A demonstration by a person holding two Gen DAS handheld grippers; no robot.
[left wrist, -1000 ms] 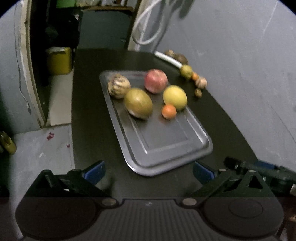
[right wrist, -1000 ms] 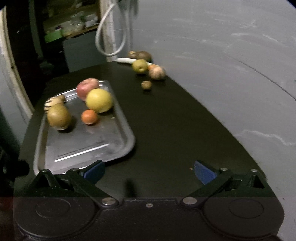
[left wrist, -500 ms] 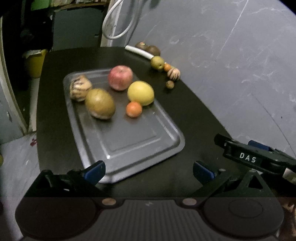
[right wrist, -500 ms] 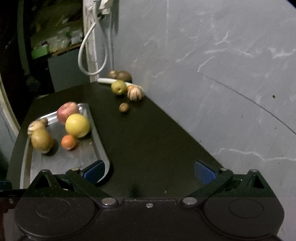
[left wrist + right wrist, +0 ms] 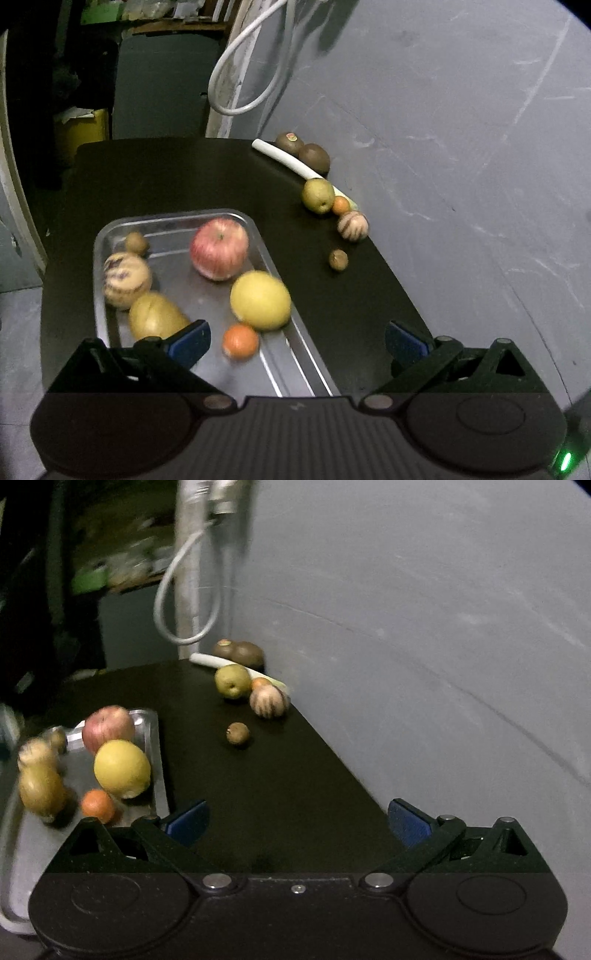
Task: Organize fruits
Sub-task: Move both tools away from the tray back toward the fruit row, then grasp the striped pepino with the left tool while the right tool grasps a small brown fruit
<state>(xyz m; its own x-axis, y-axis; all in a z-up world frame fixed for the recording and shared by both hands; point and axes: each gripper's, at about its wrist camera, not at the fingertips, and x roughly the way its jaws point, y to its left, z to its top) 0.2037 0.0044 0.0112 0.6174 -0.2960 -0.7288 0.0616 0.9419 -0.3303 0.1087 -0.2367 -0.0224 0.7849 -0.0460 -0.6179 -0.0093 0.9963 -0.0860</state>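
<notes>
**Inspector:** What had changed over the last second?

**Assistant:** Both views had closed in on the loose fruit along the surface's far right edge. The left gripper [image 5: 295,338] had come forward over the tray [image 5: 110,229], which showed only in part.

**Inspector:** Meaning?

**Assistant:** Likely an approach to the next pick. The small brown fruit [image 5: 237,733] lay nearest, apart from the pear [image 5: 232,680] and striped fruit [image 5: 269,700] by the wall.

**Inspector:** Pose?

**Assistant:** The right gripper [image 5: 297,821] was raised and angled toward that cluster. Both sets of fingers [image 5: 408,821] were spread, released, holding nothing.
</notes>
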